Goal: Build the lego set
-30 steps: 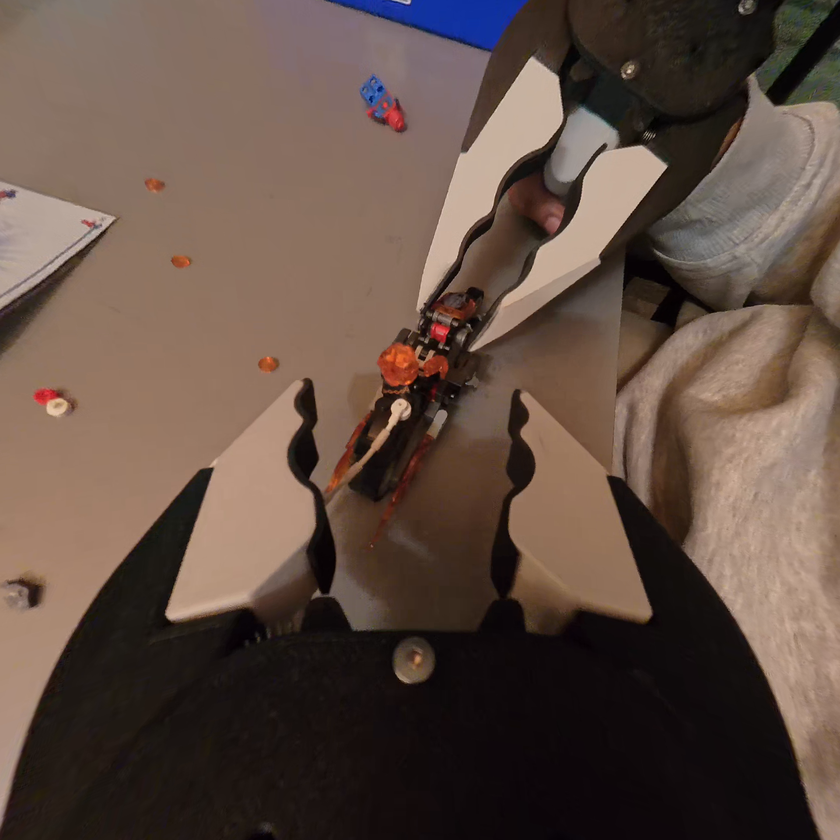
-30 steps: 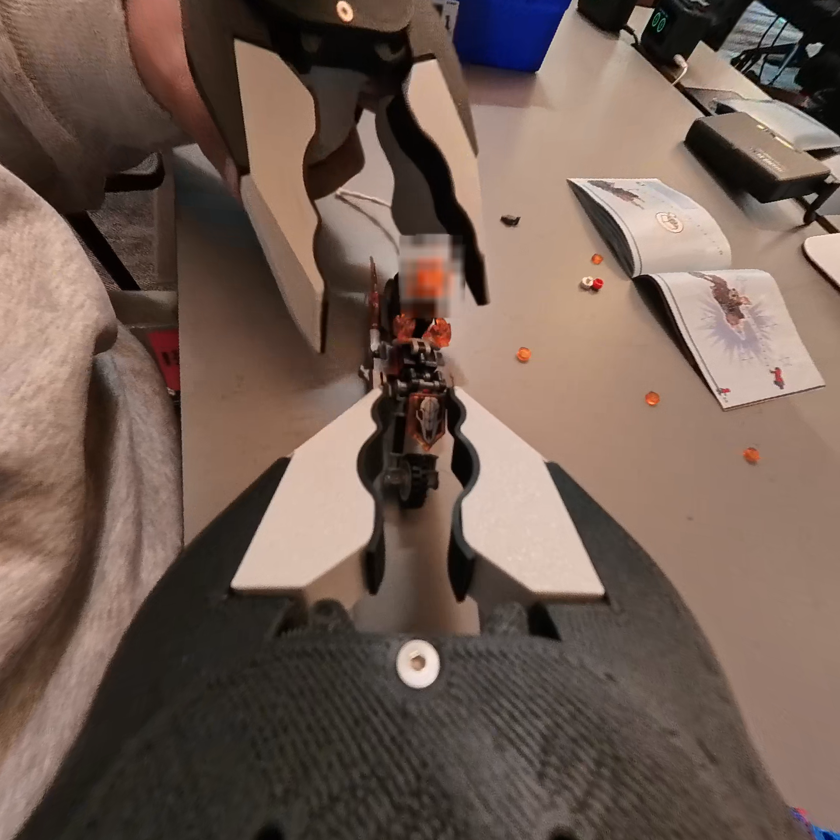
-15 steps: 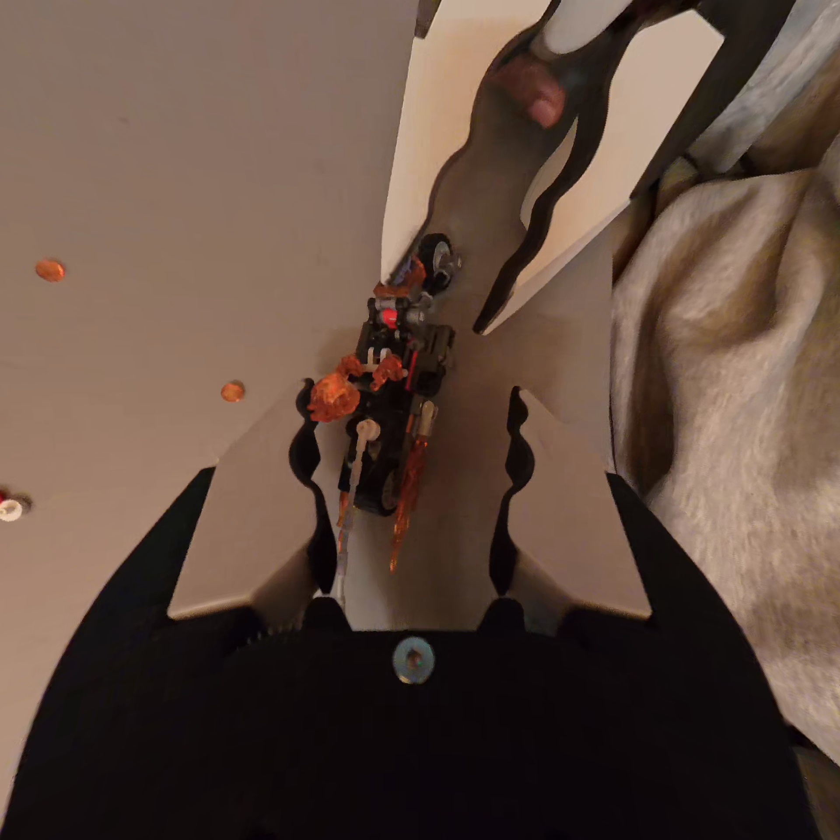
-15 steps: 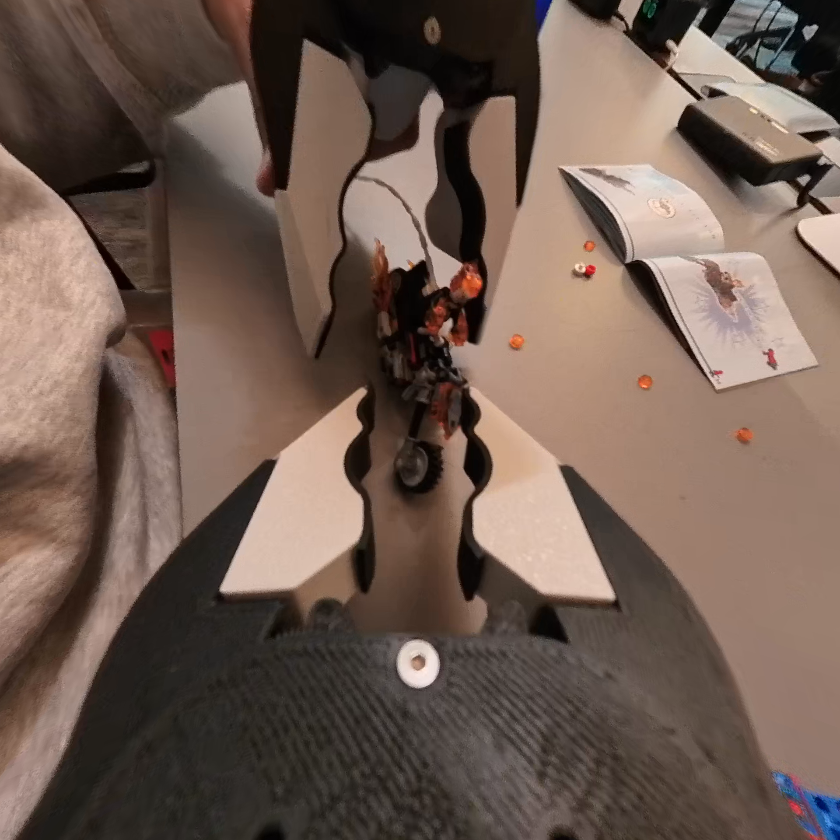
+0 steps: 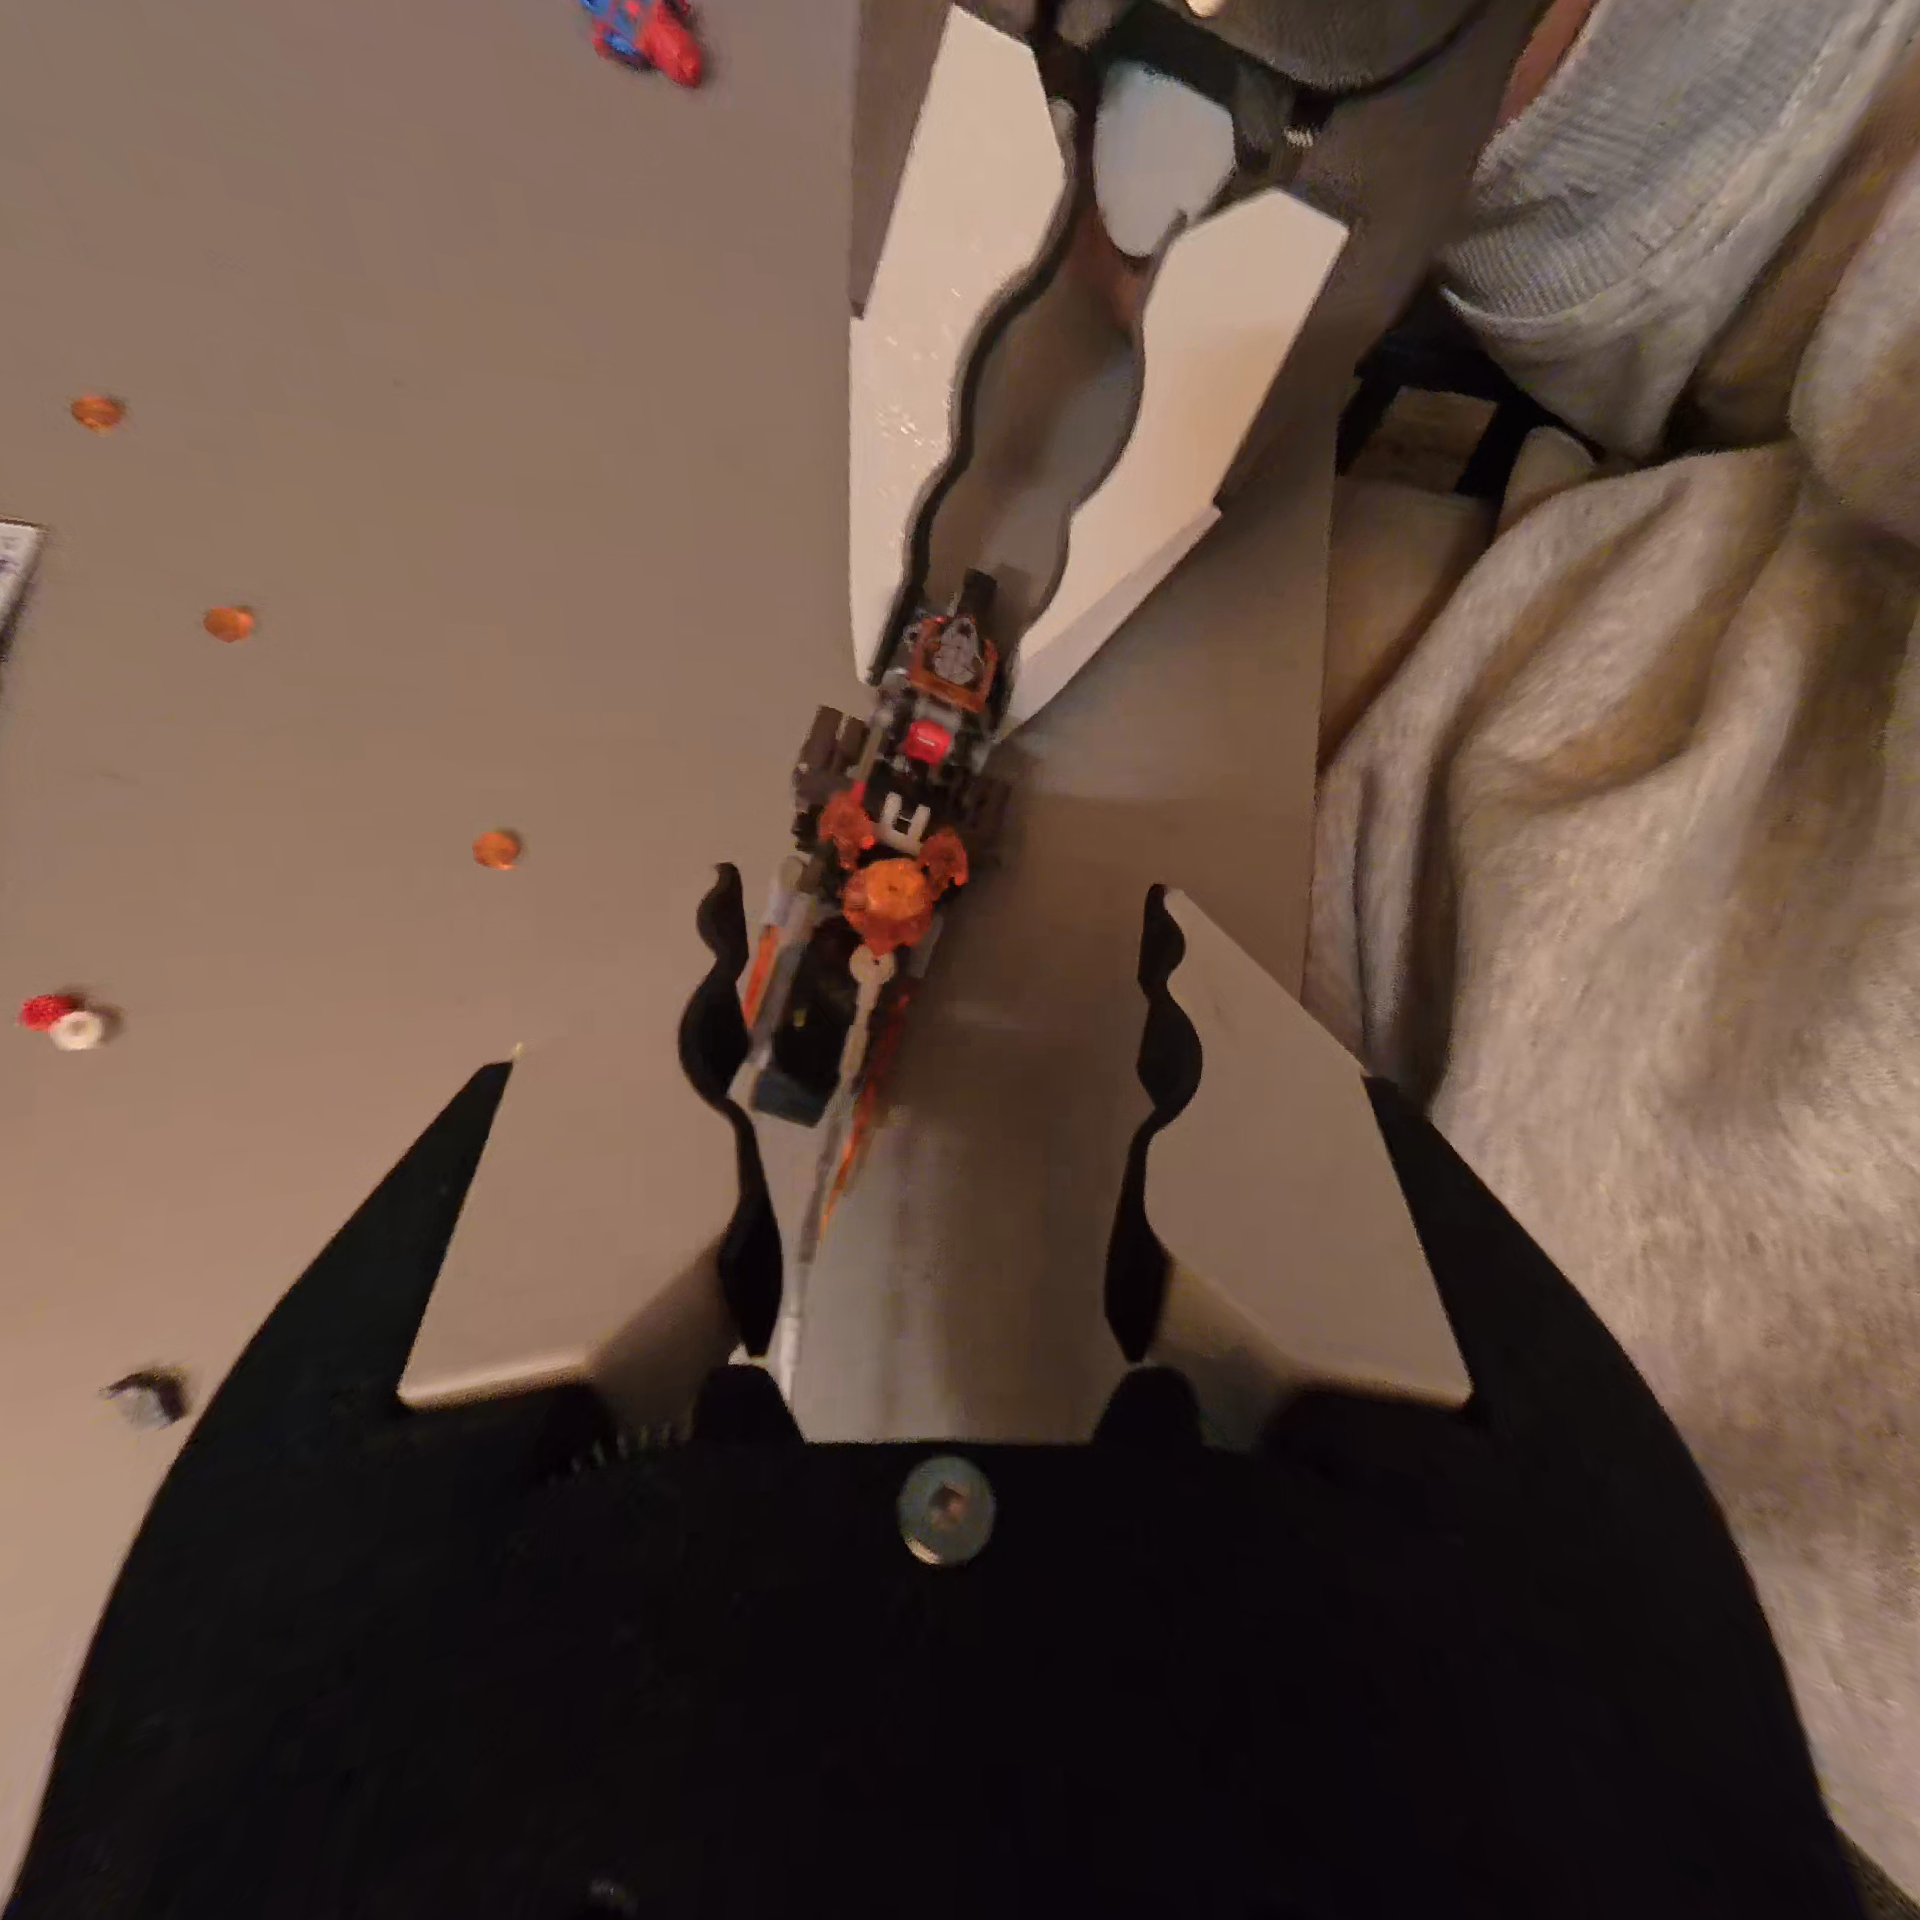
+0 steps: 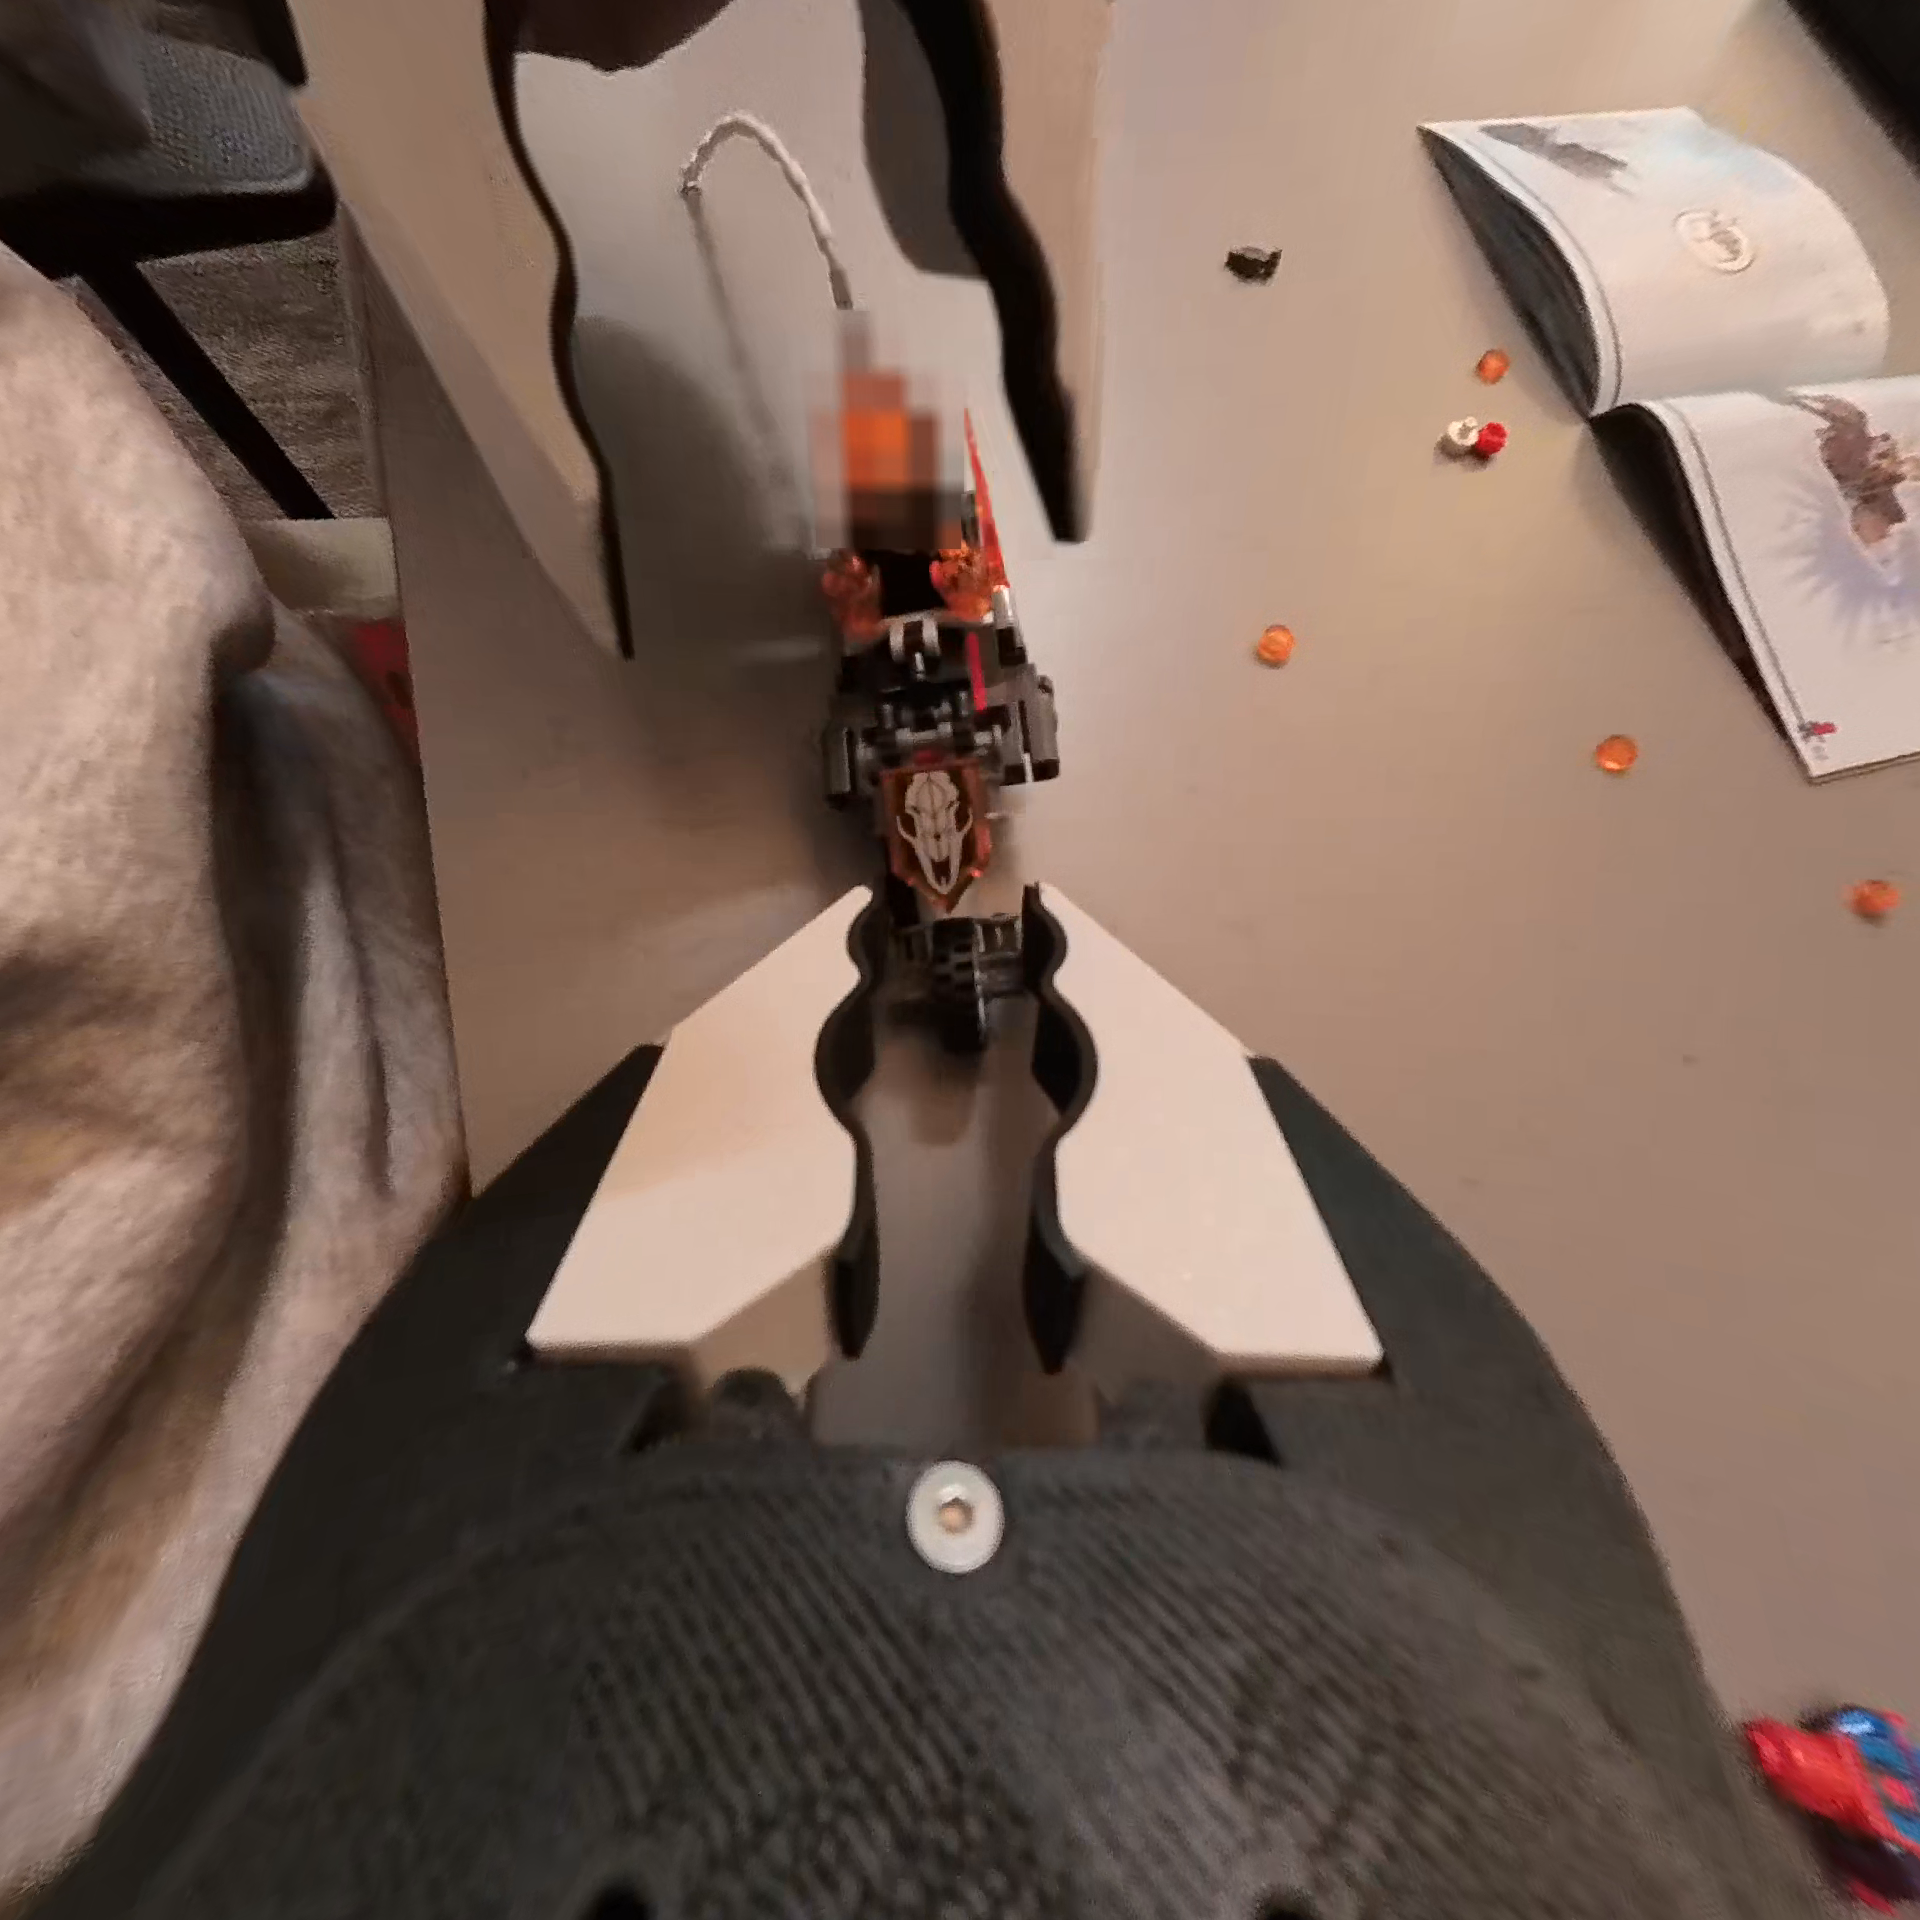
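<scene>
- We see the lego motorcycle (image 5: pixel 883 904) standing on the grey table (image 5: pixel 468 520) — black body, translucent orange flame pieces, an orange-headed rider and a red stud on top.
- In the right wrist view its front carries an orange shield with a white skull (image 6: pixel 935 831), and a white cord (image 6: pixel 748 177) trails off behind it.
- Our left gripper (image 5: pixel 940 904) is spread wide around the rear of the bike; its left finger (image 5: pixel 717 1039) sits just beside the tail, the other stays clear — nothing is grasped.
- Our right gripper (image 6: pixel 948 914) is clenched on the black front wheel (image 6: pixel 961 971) of the motorcycle.
- Loose parts lie scattered on the table: round orange studs (image 6: pixel 1275 644), a red and white pair (image 6: pixel 1475 436), a small dark piece (image 6: pixel 1252 262) and a red-blue figure (image 5: pixel 644 31).
- At the far right an open instruction booklet (image 6: pixel 1714 343) lies flat on the table.
- No container shows in either view.
</scene>
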`<state>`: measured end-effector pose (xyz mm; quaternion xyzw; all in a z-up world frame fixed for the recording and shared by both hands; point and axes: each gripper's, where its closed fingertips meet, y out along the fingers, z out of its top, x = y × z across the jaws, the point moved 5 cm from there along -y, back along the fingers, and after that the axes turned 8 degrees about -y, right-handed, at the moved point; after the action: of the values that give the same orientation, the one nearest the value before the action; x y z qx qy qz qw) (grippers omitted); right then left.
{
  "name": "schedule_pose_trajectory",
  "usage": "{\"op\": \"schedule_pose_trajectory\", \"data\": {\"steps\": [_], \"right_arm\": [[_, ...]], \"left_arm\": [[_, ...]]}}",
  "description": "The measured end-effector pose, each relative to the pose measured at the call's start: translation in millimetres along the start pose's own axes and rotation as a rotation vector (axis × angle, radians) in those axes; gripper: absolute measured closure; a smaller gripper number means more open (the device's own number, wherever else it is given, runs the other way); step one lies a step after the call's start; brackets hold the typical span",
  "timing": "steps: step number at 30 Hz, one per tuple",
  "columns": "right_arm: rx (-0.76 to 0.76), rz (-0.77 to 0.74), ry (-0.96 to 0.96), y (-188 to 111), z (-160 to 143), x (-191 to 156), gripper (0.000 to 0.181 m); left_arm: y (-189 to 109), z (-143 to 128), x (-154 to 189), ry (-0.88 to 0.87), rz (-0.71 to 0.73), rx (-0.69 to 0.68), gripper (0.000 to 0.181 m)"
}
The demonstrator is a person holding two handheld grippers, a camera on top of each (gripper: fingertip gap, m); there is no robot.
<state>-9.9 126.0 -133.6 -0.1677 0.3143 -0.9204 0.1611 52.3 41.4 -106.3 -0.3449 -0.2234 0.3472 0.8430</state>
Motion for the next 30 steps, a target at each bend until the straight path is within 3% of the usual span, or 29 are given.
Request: {"op": "schedule_pose_trajectory", "data": {"steps": [4,13,21,30], "right_arm": [[-0.001,-0.010,-0.027,-1,0,-1,0.158],[-0.003,-0.025,-0.046,-1,0,-2,0.158],[-0.003,-0.022,-0.040,-1,0,-2,0.158],[-0.004,-0.021,-0.037,0,0,-1,0.158]], "left_arm": [[-1,9,-6,0.037,0.063,0.008,0.101],[28,5,-9,0.158,0.096,-0.197,0.101],[29,3,-7,0.147,0.065,-0.182,0.135],[29,3,-8,0.124,0.053,-0.188,0.138]]}}
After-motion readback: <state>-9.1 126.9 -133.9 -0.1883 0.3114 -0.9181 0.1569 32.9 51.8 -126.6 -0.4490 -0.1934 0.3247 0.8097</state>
